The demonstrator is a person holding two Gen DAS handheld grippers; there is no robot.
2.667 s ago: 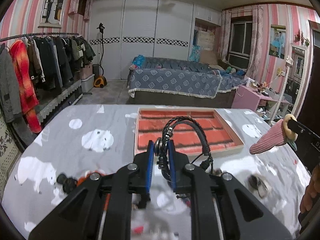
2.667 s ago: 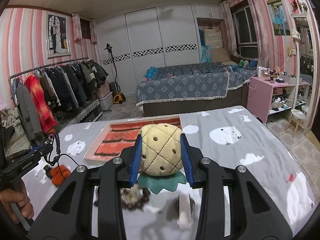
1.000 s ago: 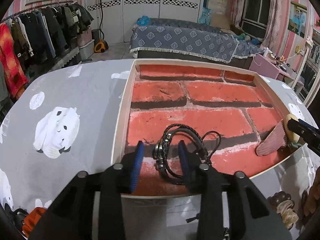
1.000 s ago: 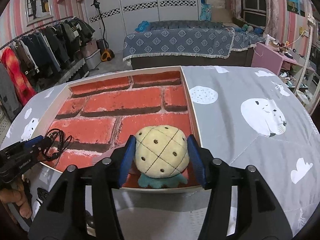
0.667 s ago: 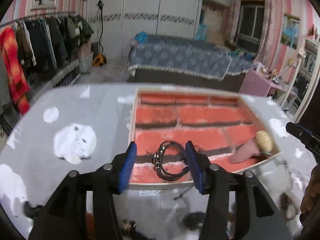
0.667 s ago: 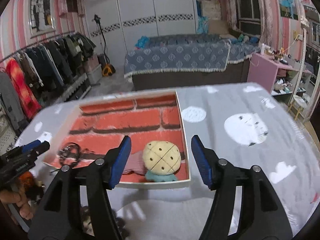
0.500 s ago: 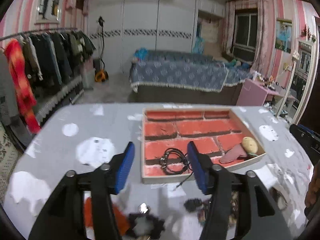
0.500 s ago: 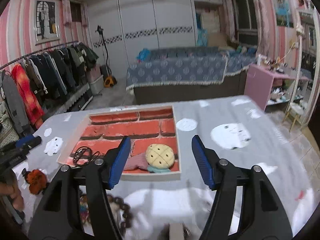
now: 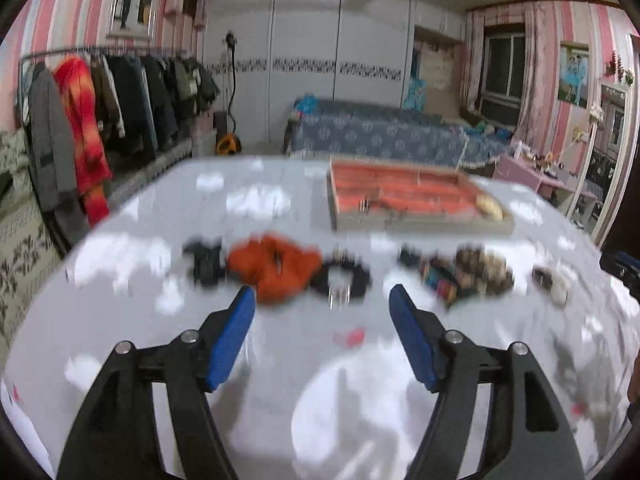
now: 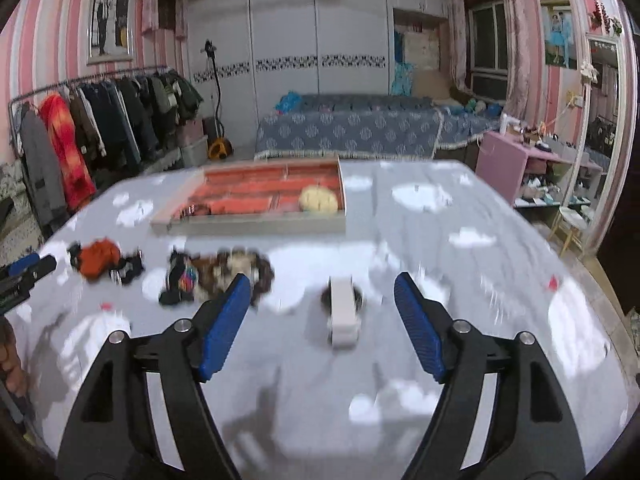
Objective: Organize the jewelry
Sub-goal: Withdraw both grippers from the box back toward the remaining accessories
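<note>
Both grippers, left (image 9: 322, 304) and right (image 10: 322, 292), stand wide and empty above the table (image 10: 460, 280). Tray (image 9: 416, 224) sits far; loose pieces lie near: scrunchie (image 9: 276, 270), clip (image 10: 343, 312). Step judged: selecting next piece; descend, then close.

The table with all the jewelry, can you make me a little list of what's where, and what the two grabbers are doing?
left gripper: open, holding nothing
right gripper: open, holding nothing
tray: at the far side of the table
in the tray: black bracelet, yellow pineapple plush
outside the tray: orange scrunchie, black scrunchie, brown bead pile, white clip
picture quality: blurred
</note>
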